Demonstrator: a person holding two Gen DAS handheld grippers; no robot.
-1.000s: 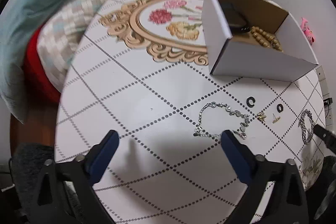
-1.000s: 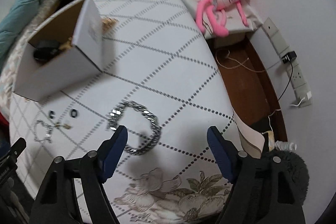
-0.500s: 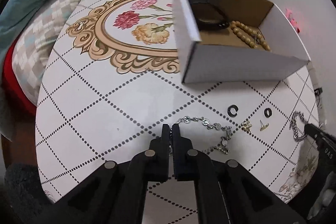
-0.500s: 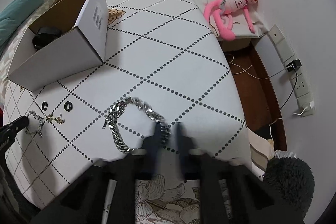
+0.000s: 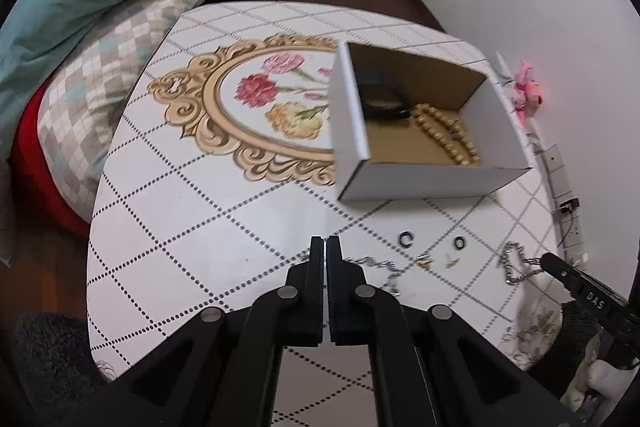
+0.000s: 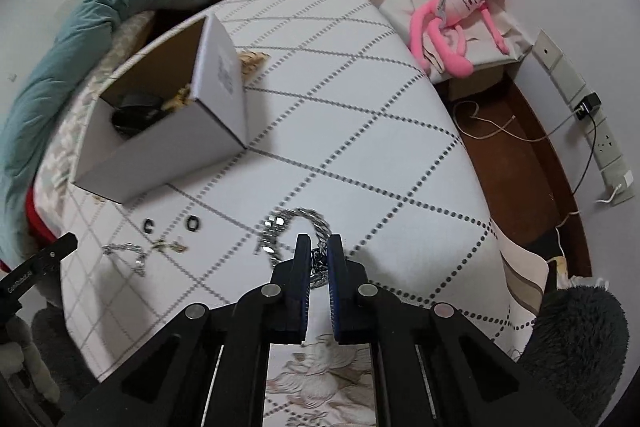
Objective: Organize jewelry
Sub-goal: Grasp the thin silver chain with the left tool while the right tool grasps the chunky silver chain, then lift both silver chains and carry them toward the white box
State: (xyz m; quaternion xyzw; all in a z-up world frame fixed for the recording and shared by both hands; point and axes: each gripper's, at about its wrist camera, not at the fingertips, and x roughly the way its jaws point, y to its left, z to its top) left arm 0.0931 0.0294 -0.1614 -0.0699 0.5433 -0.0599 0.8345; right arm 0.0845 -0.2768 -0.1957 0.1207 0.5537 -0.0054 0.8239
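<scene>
My left gripper (image 5: 325,241) is clamped tight now, jaws pressed together on the end of the thin silver bracelet (image 5: 376,265); a second ago they stood wide over it. The chain trails off toward 3 o'clock from my tips, partly off the table (image 5: 168,195), rest still draped on it. My right gripper (image 6: 319,241) has also gone from wide to a narrow gap, pinching the chunky silver chain (image 6: 288,227), which loops up toward 11 o'clock from the tips and looks blurred, lifted off the cloth. In the left view the same chunky chain (image 5: 514,265) hangs from the right tip at 3 o'clock. White box (image 5: 420,171) sits at 1 o'clock of my left tips, farther off than before, holding the wooden bead string (image 5: 444,135) and a dark round item (image 5: 382,103). Two black rings (image 5: 407,239) and small gold earrings (image 5: 424,262) lie on the table between both chains, unmoved. Pink plush toy (image 6: 460,23) sits off the table at 1 o'clock in the right view.
</scene>
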